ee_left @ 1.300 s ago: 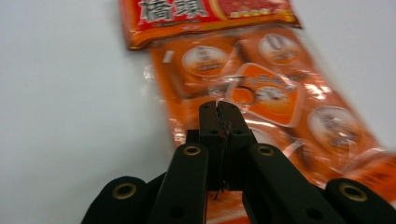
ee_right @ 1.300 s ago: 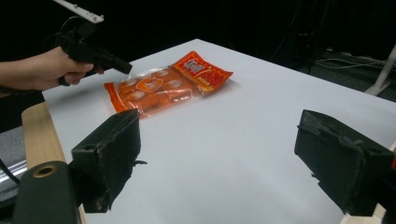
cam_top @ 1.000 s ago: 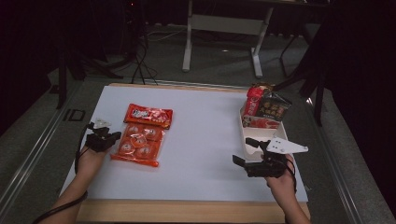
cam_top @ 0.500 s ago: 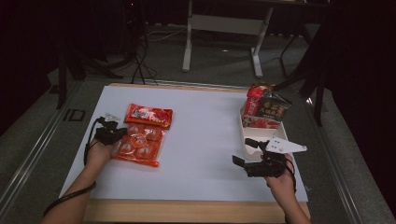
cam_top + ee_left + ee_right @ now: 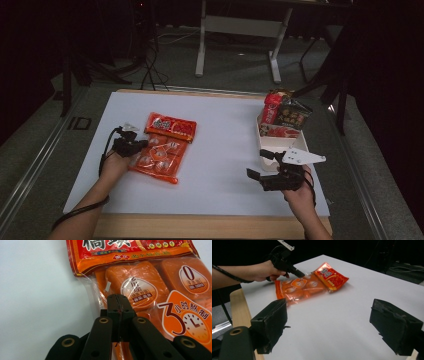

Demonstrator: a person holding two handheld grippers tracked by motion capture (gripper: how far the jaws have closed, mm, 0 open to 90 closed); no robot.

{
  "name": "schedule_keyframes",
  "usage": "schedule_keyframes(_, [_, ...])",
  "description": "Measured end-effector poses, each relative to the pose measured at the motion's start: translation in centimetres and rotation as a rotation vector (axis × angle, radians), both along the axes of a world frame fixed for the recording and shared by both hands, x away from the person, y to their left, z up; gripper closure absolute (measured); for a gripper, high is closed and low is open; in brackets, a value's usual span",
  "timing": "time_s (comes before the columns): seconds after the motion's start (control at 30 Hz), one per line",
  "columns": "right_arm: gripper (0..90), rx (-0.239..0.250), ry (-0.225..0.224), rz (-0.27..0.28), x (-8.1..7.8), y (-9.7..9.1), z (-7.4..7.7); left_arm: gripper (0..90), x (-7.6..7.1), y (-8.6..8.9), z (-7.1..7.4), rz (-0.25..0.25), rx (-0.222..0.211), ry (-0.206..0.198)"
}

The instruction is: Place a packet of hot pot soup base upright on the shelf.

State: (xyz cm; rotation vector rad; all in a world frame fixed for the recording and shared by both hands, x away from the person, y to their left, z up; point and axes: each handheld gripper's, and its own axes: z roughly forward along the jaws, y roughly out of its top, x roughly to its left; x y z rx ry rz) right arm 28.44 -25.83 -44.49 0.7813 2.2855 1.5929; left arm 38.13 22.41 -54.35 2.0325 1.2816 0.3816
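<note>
Tongs of the left hand (image 5: 141, 143) were pressed together, their tip over the left edge of the orange snack bag (image 5: 162, 147), which lay flat near the desk's (image 5: 225, 130) left edge. Right tongs (image 5: 256, 176) stood apart, empty, near the front right corner.

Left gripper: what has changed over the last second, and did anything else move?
The left gripper moved right, from beside the orange snack packet onto its left edge; its jaws stand shut above the clear film, and whether they pinch it is unclear. The packet, the right gripper, open, and the white bin of snacks stayed put.
</note>
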Motion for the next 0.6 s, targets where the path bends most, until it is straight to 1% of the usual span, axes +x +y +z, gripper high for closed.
schedule_keyframes(0.07, [14.4, 0.003, 0.001, 0.0, 0.0, -0.1, 0.0, 90.0, -0.1, -1.0, 0.1, -0.027, -0.002, 0.006])
schedule_keyframes(0.17, [14.4, 0.005, 0.001, 0.0, 0.0, -0.1, 0.0, 90.0, -0.3, -2.6, 0.2, -0.066, 0.013, 0.009])
schedule_keyframes(0.2, [14.4, 0.007, 0.002, 0.001, 0.0, -0.1, 0.0, 90.0, -0.3, -3.0, 0.2, -0.074, 0.008, 0.012])
schedule_keyframes(0.27, [14.4, 0.003, -0.001, 0.001, 0.0, -0.1, 0.1, 90.0, -0.5, -3.9, 0.2, -0.091, -0.015, 0.019])
schedule_keyframes(0.4, [14.4, 0.006, -0.001, 0.0, -0.1, -0.2, 0.1, 90.0, -0.9, -5.6, 0.2, -0.134, -0.024, 0.021])
schedule_keyframes(0.47, [14.4, 0.009, -0.002, -0.003, -0.1, -0.3, 0.1, 90.0, -1.2, -6.4, 0.3, -0.158, -0.022, 0.023])
schedule_keyframes(0.53, [14.4, 0.007, -0.004, -0.004, -0.1, -0.3, 0.2, 90.0, -1.5, -7.1, 0.3, -0.175, -0.028, 0.033])
schedule_keyframes(0.6, [14.4, 0.01, -0.003, -0.003, -0.2, -0.4, 0.2, 90.0, -1.8, -7.7, 0.4, -0.199, -0.022, 0.035])
